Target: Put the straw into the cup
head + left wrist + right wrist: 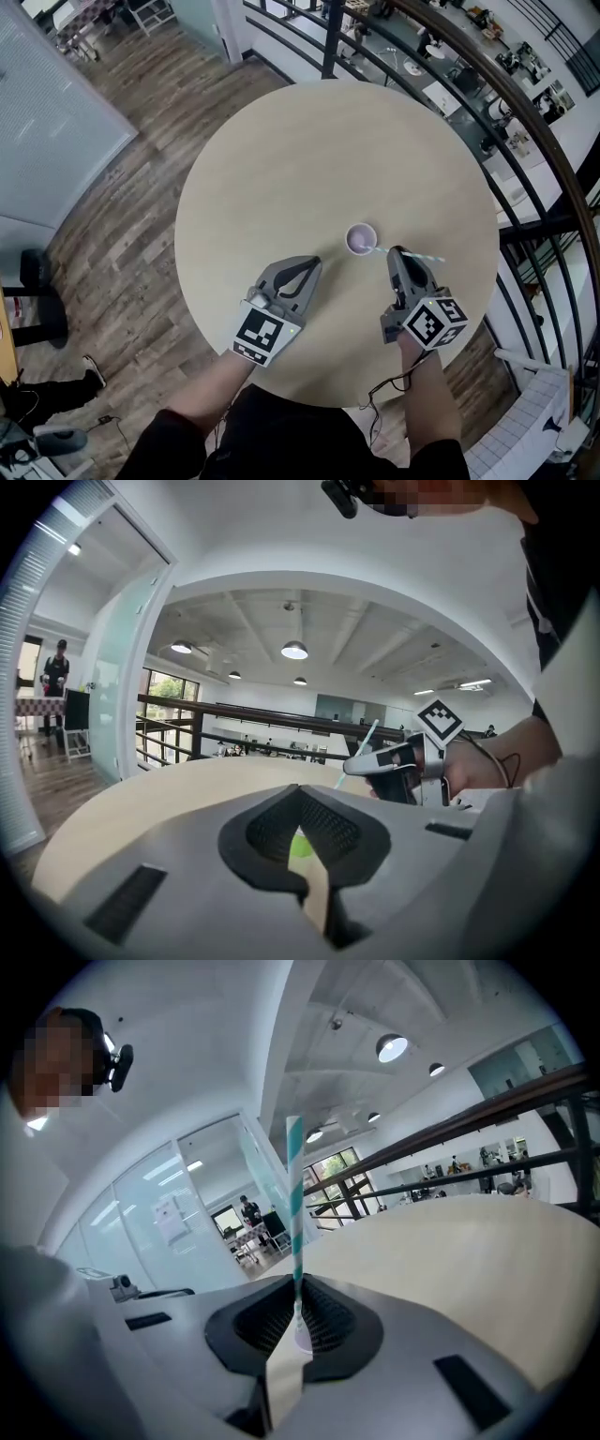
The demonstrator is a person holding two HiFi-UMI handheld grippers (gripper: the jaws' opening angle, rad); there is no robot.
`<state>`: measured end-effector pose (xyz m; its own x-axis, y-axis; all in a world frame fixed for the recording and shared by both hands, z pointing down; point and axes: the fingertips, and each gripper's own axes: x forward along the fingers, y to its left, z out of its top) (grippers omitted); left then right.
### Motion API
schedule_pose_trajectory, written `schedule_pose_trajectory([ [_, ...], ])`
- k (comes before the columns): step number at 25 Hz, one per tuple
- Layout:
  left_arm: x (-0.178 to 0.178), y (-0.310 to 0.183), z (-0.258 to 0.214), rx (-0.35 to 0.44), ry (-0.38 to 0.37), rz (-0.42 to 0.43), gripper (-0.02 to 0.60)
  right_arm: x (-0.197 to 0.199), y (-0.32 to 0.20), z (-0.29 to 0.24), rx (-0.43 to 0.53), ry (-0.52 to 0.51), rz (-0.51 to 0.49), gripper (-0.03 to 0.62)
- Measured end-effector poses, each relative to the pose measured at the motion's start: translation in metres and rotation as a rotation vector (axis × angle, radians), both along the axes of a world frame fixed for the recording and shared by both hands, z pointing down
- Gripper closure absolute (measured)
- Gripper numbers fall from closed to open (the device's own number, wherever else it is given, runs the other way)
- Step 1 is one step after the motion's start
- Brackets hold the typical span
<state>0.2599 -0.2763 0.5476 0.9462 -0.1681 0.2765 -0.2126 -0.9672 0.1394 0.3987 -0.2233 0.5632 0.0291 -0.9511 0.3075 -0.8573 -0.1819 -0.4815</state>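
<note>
As viewed from above and read from the left: found left gripper (314, 263) low over table (309, 159), jaws pressed together on nothing, tips aimed toward cup (361, 238) but apart from it. Found cup upright near table centre, mouth open, no straw inside. Found right gripper (397, 253) just right of cup, clamped on straw (424, 257) partway along its length. Found straw slanted, one end just beside cup rim, other end out past the gripper to the right. Task judged at approach stage, insertion not yet made.

Recommended for the step in hand:
- Bring lower end of straw squarely over cup mouth before any descent.
- Steepen the slant so as to enter cleanly rather than rake the rim.
- Keep clamp closed until the end sits well inside, then release gently.
- Consider bracing cup with left gripper, since likely light and easy to tip.

Materials, same order:
- Grippers of smooth grey plastic, with dark ribbed pads (328, 832).
- Cup small, round, pale lilac, probably thin plastic or paper.
- Straw slender, straight, banded teal and white, probably paper, liable to crush under a hard grip.
- Table round, pale matt top.
- At far right, curved dark metal railing (553, 150).
</note>
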Motion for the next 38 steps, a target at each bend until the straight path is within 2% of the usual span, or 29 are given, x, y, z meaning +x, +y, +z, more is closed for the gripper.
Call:
schedule_pose_trajectory([
  [7, -0.006, -0.001, 0.023, -0.035, -0.016, -0.009, 0.577, -0.004, -0.004, 0.051, -0.122, 0.003, 0.021, 0.557],
  [14, 0.001, -0.015, 0.028, -0.054, -0.028, -0.024, 0.577, 0.011, -0.018, 0.071, -0.199, 0.026, 0.038, 0.556],
  [21, -0.008, -0.014, 0.032, -0.055, -0.036, -0.034, 0.577, 0.003, -0.024, 0.079, -0.211, -0.002, 0.011, 0.551],
  [29, -0.012, -0.012, 0.027, -0.059, -0.028, -0.039, 0.577, 0.005, -0.019, 0.069, -0.202, 0.007, 0.043, 0.429],
  [33, -0.013, -0.008, 0.023, -0.063, -0.02, -0.034, 0.576, 0.005, -0.008, 0.068, -0.217, 0.007, 0.068, 0.412],
  [38, -0.012, -0.003, 0.011, -0.054, -0.002, -0.021, 0.577, 0.002, 0.007, 0.055, -0.19, -0.005, 0.095, 0.411],
])
